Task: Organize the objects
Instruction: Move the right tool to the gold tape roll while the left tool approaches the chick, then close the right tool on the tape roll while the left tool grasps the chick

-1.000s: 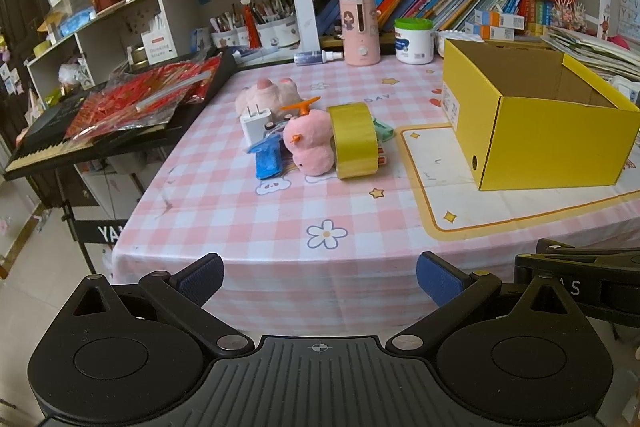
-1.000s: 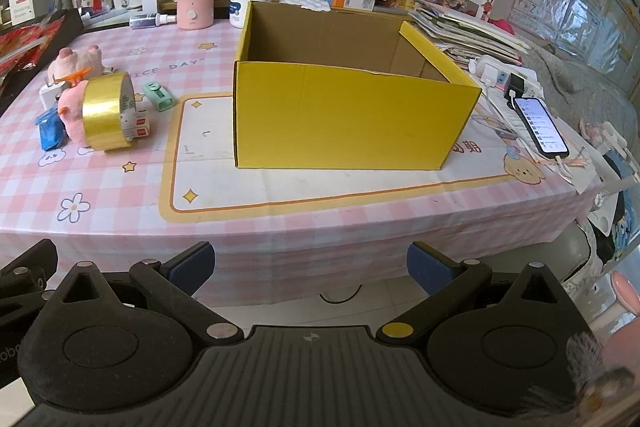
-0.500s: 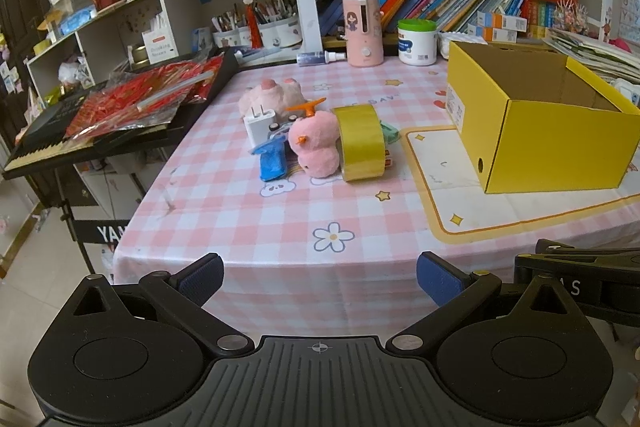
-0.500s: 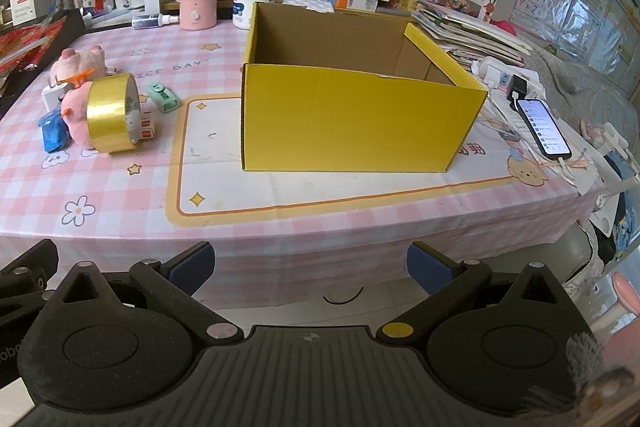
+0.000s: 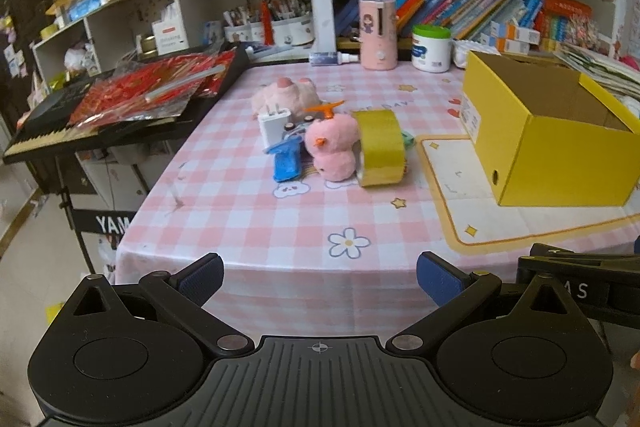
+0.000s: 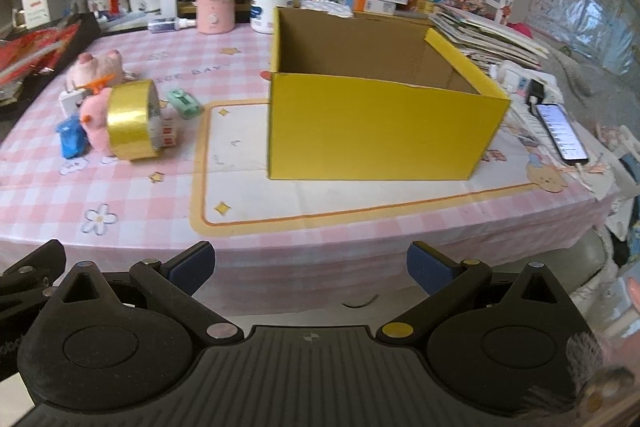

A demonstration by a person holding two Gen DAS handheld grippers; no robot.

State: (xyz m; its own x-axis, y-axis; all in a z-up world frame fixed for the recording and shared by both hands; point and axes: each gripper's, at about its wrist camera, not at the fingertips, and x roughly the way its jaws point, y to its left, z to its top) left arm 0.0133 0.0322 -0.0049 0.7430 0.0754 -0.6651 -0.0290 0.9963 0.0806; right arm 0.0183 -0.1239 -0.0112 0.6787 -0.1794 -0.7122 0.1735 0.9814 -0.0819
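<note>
A cluster of small items lies mid-table: a gold tape roll (image 5: 380,147) (image 6: 132,121) on edge, a pink plush duck (image 5: 332,147), a second pink plush (image 5: 286,95), a white charger (image 5: 274,125), a blue packet (image 5: 286,163) and a mint green clip (image 6: 183,103). An open yellow cardboard box (image 5: 560,151) (image 6: 380,123) stands to their right, nothing visible inside. My left gripper (image 5: 318,277) hangs open before the table's front edge, facing the cluster. My right gripper (image 6: 310,267) is open too, low in front of the box. Both hold nothing.
A keyboard (image 5: 100,111) with red packets juts over the table's left side. A pink humidifier (image 5: 378,35), white jar (image 5: 432,47) and bookshelves line the back. A phone (image 6: 560,131) and papers lie right of the box. A cream mat (image 6: 248,187) lies under the box.
Both grippers have moved closer to the table and slightly upward, so the cluster and box sit lower and larger in view. Nothing on the table has moved.
</note>
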